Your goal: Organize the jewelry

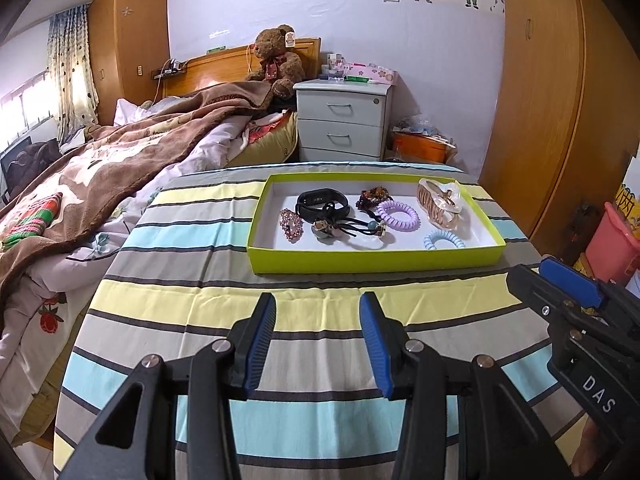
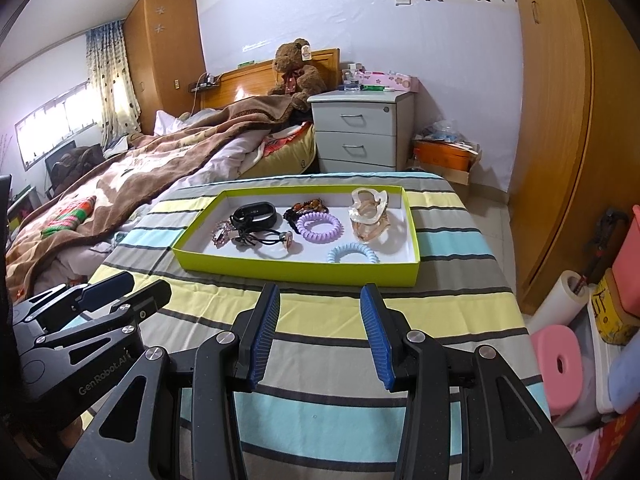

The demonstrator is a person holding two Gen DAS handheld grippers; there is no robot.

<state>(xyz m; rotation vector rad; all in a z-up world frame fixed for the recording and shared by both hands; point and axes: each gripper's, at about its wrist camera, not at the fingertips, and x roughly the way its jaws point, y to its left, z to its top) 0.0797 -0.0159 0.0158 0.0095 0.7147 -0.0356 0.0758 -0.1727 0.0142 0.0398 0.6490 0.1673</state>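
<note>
A lime-green tray (image 1: pixel 360 262) (image 2: pixel 296 274) sits on the striped table. In it lie a black smart band (image 1: pixel 322 200) (image 2: pixel 256 215), a pink rhinestone clip (image 1: pixel 291 224), black hair ties with charms (image 1: pixel 352 229) (image 2: pixel 264 238), a dark beaded bracelet (image 1: pixel 372 195) (image 2: pixel 306 205), a purple coil tie (image 1: pixel 397 214) (image 2: pixel 319 226), a blue coil tie (image 1: pixel 444 240) (image 2: pixel 352 255) and a clear amber claw clip (image 1: pixel 440 202) (image 2: pixel 370 216). My left gripper (image 1: pixel 318 312) is open and empty, short of the tray. My right gripper (image 2: pixel 320 304) is open and empty too.
The striped cloth (image 1: pixel 200 300) covers the table. A bed with a brown blanket (image 1: pixel 100 168) lies to the left. A grey nightstand (image 1: pixel 342 120) stands behind. A wooden wardrobe (image 1: pixel 560 100) is at the right, with a pink stool (image 2: pixel 560 364) and bins on the floor.
</note>
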